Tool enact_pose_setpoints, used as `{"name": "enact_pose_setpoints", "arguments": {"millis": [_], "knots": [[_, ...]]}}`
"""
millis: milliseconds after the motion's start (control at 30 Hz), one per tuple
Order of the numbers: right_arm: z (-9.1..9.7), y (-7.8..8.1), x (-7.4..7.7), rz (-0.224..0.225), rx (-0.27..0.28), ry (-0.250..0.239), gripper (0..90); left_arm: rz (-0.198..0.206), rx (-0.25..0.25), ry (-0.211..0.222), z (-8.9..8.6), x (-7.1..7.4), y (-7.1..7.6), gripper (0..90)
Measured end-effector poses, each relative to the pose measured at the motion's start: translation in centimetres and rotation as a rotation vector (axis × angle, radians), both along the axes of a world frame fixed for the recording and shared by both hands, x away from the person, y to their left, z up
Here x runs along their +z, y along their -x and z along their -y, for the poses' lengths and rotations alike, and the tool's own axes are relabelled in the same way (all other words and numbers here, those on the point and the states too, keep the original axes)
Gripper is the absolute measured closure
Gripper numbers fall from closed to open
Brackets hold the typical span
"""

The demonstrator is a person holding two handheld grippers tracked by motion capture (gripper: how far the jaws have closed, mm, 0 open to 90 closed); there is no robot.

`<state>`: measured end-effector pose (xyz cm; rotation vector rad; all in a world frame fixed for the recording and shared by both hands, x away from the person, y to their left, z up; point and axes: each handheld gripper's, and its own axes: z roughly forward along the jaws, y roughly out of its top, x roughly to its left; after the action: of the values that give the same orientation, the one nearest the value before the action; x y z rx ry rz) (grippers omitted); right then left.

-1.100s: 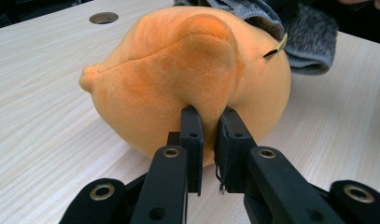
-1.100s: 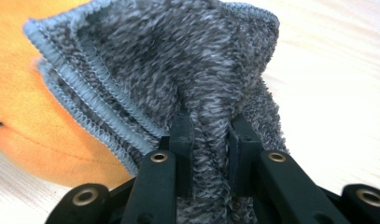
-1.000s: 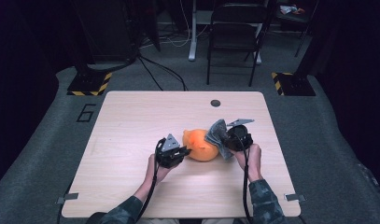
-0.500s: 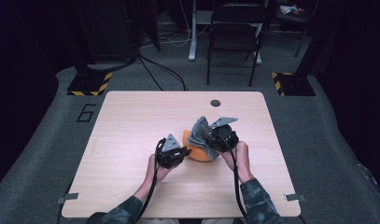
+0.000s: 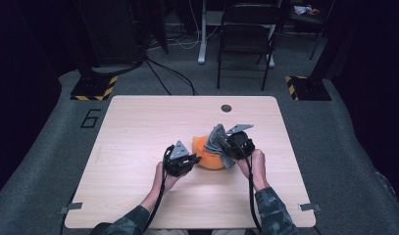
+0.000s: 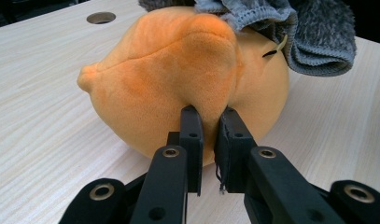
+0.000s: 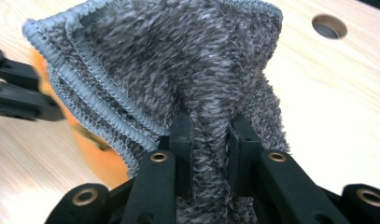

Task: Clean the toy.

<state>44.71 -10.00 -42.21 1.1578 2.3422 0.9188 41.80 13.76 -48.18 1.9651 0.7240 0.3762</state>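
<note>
I pinch a fold of the orange plush toy (image 6: 178, 79) in my left hand-held gripper (image 6: 207, 122) to steady it mid-worktop (image 5: 138, 127), while my right hand-held gripper (image 7: 211, 135), clamped on the grey cloth (image 7: 178, 60), drapes it over.

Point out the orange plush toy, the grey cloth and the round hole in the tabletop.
orange plush toy (image 6: 178, 70): left gripper view, middle of its body.
grey cloth (image 7: 178, 65): right gripper view, fuzzy face above the jaws.
round hole (image 5: 226, 108): high view, its centre, far side of the tabletop.
</note>
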Motion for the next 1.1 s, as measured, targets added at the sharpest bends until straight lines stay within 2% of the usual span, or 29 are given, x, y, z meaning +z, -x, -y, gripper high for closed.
{"name": "enact_pose_setpoints", "arguments": {"millis": [200,300,400,500,567,767,900,967,1100], "knots": [[1.3,-0.5,-0.9,-0.034,-0.043,0.005,74.8,-0.002,-0.003,-0.003,0.0,0.0,0.0,81.9],[2.0,-0.8,-1.5,-0.041,-0.069,0.038,74.8,-0.004,-0.002,-0.004,-0.1,0.0,-0.1,81.9],[2.7,-1.1,-2.1,-0.064,-0.089,0.040,74.7,-0.003,-0.002,-0.004,-0.1,0.0,-0.1,81.9],[3.0,-1.1,-2.2,-0.064,-0.099,0.039,74.8,-0.010,-0.006,-0.005,-0.2,0.0,-0.1,81.9],[3.3,-0.9,-1.7,-0.046,-0.104,0.026,74.7,-0.007,0.000,0.001,-0.2,0.0,-0.1,81.9],[2.7,0.0,-0.3,-0.001,-0.081,-0.007,74.8,-0.006,0.000,0.000,-0.2,0.0,-0.1,81.8],[1.4,1.0,0.8,0.032,-0.026,-0.026,74.8,-0.006,0.002,0.000,-0.2,0.0,-0.1,81.7],[0.8,1.3,1.1,0.044,-0.011,-0.020,74.8,-0.006,0.002,0.000,-0.2,0.0,-0.1,81.8],[0.3,0.9,0.6,0.027,-0.010,0.004,74.7,-0.005,0.004,-0.002,-0.3,0.0,-0.2,81.8]]}}
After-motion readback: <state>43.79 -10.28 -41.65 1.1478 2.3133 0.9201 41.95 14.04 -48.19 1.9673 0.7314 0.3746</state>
